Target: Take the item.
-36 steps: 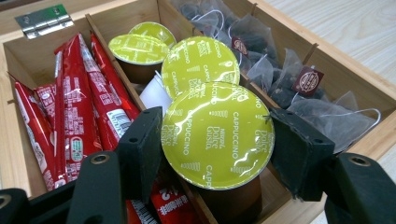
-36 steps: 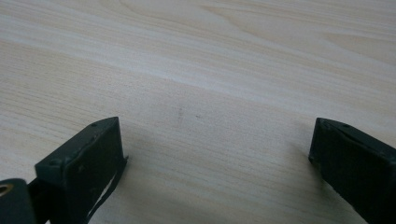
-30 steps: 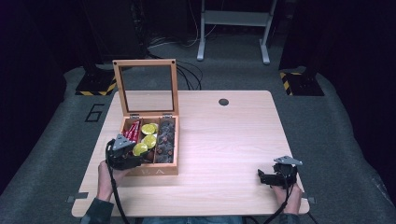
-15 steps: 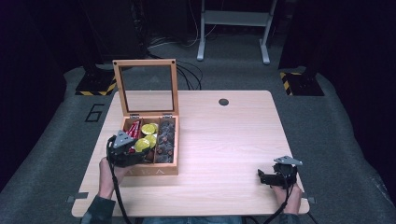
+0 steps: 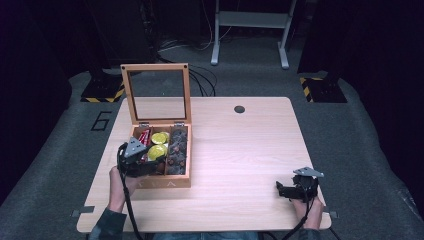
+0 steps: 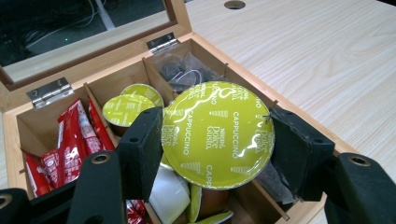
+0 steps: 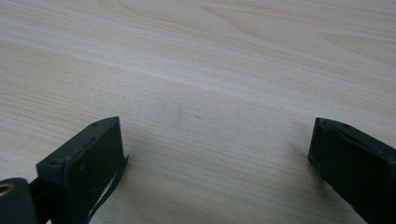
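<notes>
1. The light wooden surface (image 5: 235, 150) carries everything; a round cable hole (image 5: 239, 109) sits toward 12 o'clock.
2. The wooden box (image 5: 165, 181) stands at 9 o'clock from the surface's middle, its glass lid (image 5: 156, 93) upright.
3. The left gripper (image 6: 217, 140) hangs over the box's middle compartment, jaws pinching a yellow-green cappuccino capsule (image 6: 218, 134) by its rim, foil top facing the camera.
4. The right gripper (image 5: 296, 189) rests at 4 o'clock near the surface's edge, jaws spread with bare wood between them.
5. Red sachets (image 6: 70, 140) fill the left compartment; more capsules (image 6: 125, 108) lie at 10 o'clock from the held one; dark packets (image 6: 184, 74) fill the right compartment.
</notes>
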A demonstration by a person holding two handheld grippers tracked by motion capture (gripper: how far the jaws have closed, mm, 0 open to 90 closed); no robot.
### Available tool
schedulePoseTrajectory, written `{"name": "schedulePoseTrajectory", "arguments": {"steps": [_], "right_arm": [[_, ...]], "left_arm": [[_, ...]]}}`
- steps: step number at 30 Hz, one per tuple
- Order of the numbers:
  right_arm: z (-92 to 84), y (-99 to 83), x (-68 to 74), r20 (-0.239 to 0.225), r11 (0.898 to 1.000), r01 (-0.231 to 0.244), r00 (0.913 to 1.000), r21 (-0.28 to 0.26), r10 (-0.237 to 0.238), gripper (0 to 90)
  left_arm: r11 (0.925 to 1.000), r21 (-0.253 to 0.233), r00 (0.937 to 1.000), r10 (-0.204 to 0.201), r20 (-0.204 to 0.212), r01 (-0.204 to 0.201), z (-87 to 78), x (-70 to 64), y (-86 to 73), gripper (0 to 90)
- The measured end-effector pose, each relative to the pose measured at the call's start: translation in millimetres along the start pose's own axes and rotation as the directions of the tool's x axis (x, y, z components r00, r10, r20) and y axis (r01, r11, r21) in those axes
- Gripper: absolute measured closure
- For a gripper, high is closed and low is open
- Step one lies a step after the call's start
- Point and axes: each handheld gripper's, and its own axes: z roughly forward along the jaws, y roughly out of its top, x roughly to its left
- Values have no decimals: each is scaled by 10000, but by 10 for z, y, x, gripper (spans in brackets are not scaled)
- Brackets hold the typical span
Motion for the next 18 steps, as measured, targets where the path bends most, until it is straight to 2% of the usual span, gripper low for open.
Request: {"name": "schedulePoseTrajectory", "arguments": {"steps": [12, 18], "right_arm": [[-1, -2, -2, 10, 10000, -15, 10000, -29, 15, 31], [-3, -2, -1, 31, 10000, -49, 10000, -17, 49, 32]], "left_arm": [[9994, -133, 9993, 318, 200, -315, 58, -108, 84, 380], [9982, -127, 9974, 583, 413, -579, 116, -210, 155, 380]]}}
